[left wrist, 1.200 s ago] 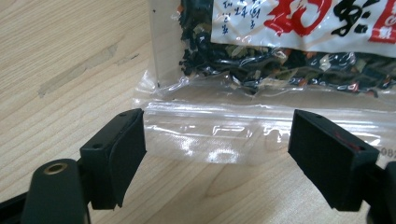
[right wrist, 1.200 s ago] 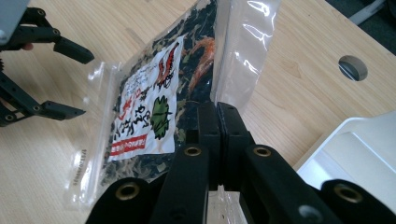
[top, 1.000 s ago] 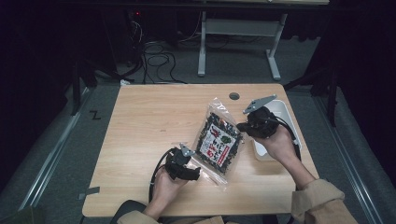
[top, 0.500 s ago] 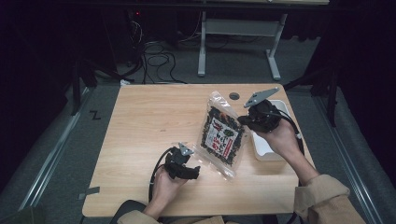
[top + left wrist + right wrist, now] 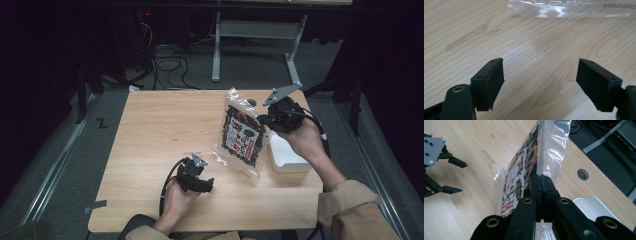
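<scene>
A clear snack bag [image 5: 243, 137] with a dark printed label hangs tilted over the table's right half, its lower clear edge [image 5: 574, 10] down at the wood. My right gripper [image 5: 265, 120] is shut on the bag's side edge, and in the right gripper view the jaws [image 5: 540, 178] pinch the plastic of the bag [image 5: 524, 175]. My left gripper [image 5: 204, 183] rests low near the front edge, left of the bag's lower end. Its jaws [image 5: 540, 72] have just been closing but still stand apart, with only bare wood between them.
A white tray [image 5: 287, 157] sits on the wooden table [image 5: 150, 130] under my right hand, at the right edge. A round cable hole [image 5: 583, 174] lies behind the bag. Cables and a desk frame [image 5: 250, 30] are on the floor beyond the table.
My right gripper has risen with the bag, so the bag has come up from lying flat to hanging tilted. The left hand has stayed in place.
</scene>
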{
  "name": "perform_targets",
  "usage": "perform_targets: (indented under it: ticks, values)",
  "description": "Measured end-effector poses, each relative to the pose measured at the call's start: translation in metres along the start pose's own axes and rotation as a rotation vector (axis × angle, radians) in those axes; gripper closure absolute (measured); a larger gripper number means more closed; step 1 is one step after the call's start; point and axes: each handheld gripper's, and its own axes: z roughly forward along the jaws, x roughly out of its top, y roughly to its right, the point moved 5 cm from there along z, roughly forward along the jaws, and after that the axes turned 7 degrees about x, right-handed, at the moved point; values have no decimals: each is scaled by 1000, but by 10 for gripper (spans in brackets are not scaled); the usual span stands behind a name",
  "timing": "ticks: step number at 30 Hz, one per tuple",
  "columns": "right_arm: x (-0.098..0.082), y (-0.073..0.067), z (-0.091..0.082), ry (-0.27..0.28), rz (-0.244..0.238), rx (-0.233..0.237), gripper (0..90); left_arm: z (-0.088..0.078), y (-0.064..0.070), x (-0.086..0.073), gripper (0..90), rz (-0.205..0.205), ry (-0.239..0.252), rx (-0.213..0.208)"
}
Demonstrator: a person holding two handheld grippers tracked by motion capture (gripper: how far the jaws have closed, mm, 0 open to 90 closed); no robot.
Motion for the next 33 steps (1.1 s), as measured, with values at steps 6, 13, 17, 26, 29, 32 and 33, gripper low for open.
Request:
perform_targets:
  ticks: [6,13,17,26,29,32,33]
  values:
    - [4,6,-8,15,11,-16,900,1,0,0,232,2,-6,-2]
    - [8,11,-19,24,12,-46,900,1,-1,0,232,2,-4,-3]
    - [9,16,-26,27,25,-63,900,1,0,0,232,8,-6,-3]
    - [10,29,-41,44,28,-123,900,1,0,-1,233,4,-6,-4]
    - [10,34,-47,55,33,-144,900,0,0,-1,234,7,-4,-3]
    - [8,39,-52,59,45,-159,900,1,0,-1,234,6,-7,-2]
    - [7,42,-54,66,47,-163,900,1,0,-1,234,6,-10,-2]
